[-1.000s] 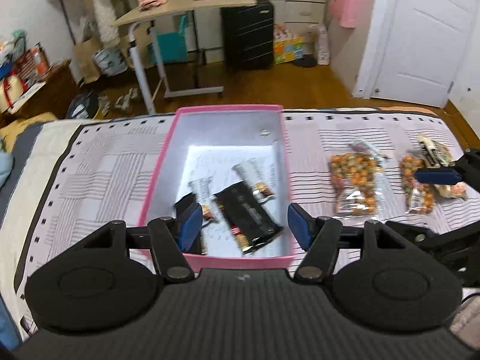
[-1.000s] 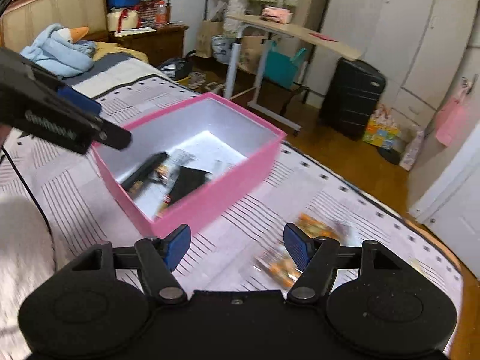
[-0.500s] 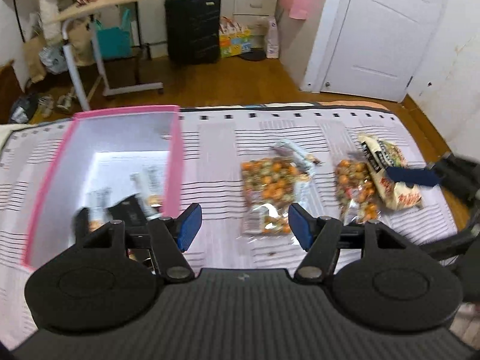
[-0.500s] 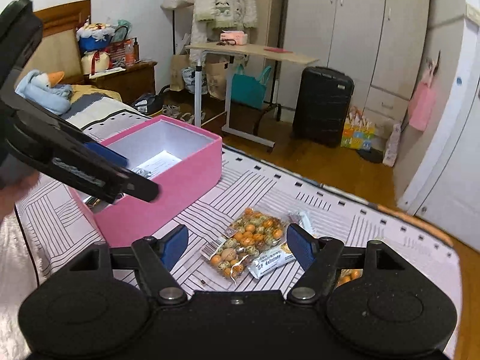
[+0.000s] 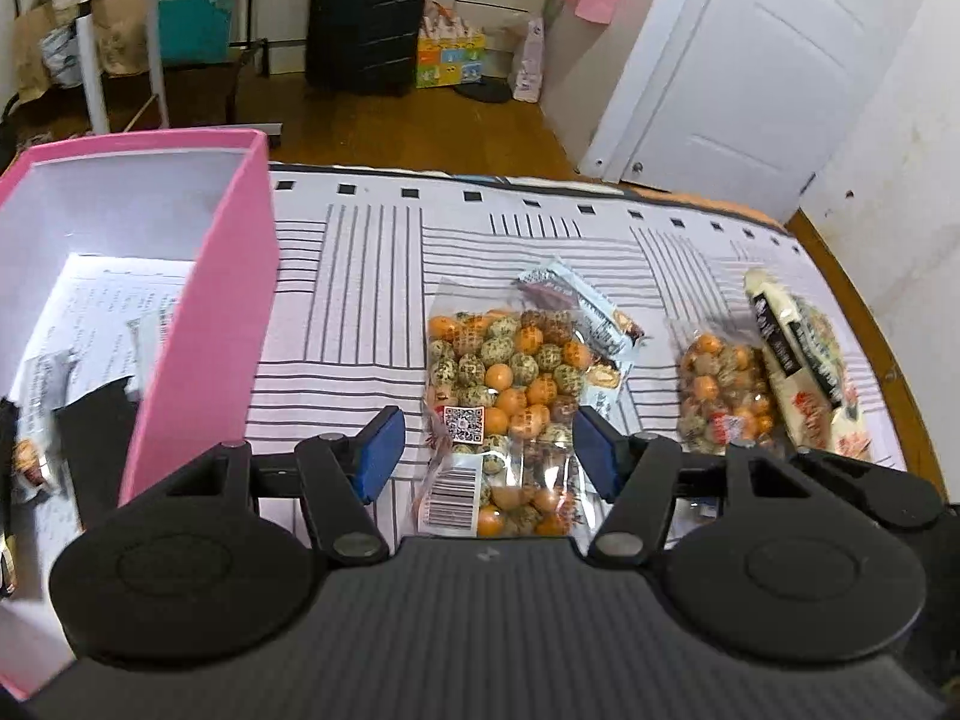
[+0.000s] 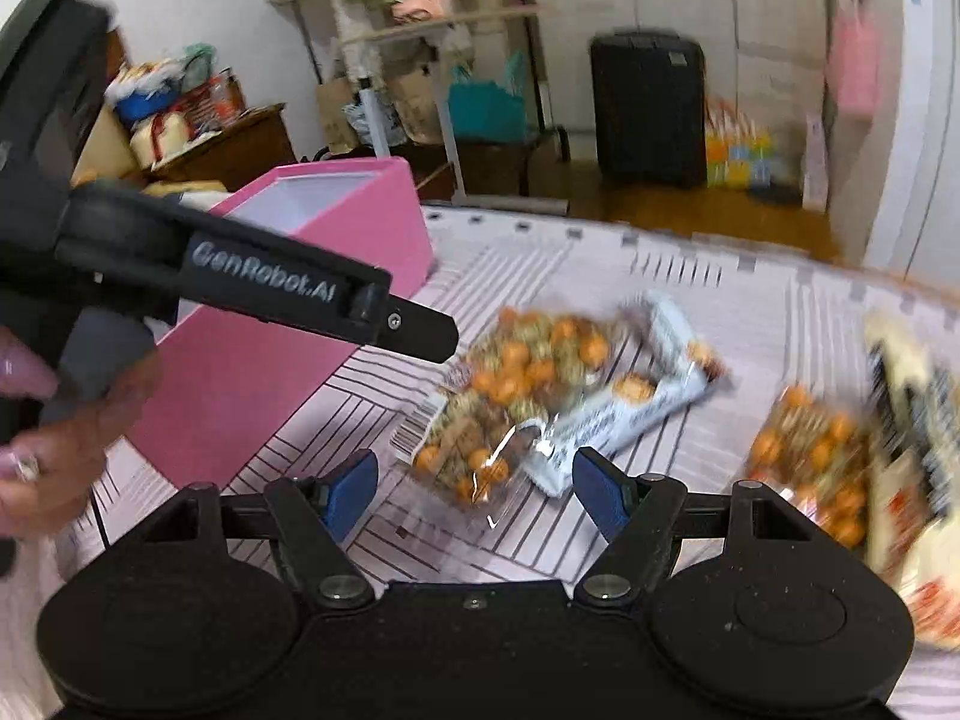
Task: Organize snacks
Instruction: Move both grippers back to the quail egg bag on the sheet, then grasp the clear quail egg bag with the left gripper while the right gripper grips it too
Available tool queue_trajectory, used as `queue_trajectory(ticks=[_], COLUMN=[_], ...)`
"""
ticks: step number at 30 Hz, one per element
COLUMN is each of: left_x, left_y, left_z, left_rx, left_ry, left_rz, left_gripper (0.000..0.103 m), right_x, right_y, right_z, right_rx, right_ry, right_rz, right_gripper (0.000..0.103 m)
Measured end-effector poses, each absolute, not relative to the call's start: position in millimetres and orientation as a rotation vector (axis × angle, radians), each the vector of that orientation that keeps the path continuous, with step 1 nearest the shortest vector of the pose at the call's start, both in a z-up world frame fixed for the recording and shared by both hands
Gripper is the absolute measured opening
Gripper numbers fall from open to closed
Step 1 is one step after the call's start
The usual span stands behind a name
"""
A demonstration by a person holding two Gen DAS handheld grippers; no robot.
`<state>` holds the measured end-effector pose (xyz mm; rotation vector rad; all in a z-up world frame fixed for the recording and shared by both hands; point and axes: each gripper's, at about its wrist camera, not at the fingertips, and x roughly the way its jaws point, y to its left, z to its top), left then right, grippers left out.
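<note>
A pink box [image 5: 234, 324] stands on the striped bed cover at the left and holds several dark and silver snack packets [image 5: 90, 420]. A clear bag of orange and green coated nuts [image 5: 504, 384] lies right of the box, over a white snack bar wrapper [image 5: 582, 312]. A second nut bag [image 5: 726, 390] and a white-and-black packet [image 5: 798, 354] lie farther right. My left gripper [image 5: 486, 456] is open, its fingers straddling the near end of the first nut bag. My right gripper [image 6: 474, 492] is open above the same bag [image 6: 510, 396]. The pink box [image 6: 288, 360] shows at its left.
The bed's far edge drops to a wooden floor with a black suitcase [image 5: 366, 18], a rolling side table [image 5: 120, 30] and a white door [image 5: 738, 72]. The left gripper's body and the hand holding it [image 6: 228, 276] cross the right wrist view at the left.
My left gripper has swung right, from over the pink box to over the first nut bag. My right gripper has moved closer to the same bag. Both stayed open.
</note>
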<state>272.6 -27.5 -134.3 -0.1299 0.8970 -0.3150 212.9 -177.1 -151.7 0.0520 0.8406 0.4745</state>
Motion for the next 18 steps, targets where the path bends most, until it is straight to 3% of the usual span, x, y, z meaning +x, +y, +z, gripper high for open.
queue_trajectory(ticks=[18], left_x=[290], left_y=[-40], left_z=[-188], left_rx=[-0.186], left_ry=[1.022], left_rz=[-0.353], left_gripper=[0.068], right_x=[219], right_y=[-165], right_z=[-182], right_rx=[0.051], right_ry=[0.859], right_rz=[0.523], right_gripper=[0.073])
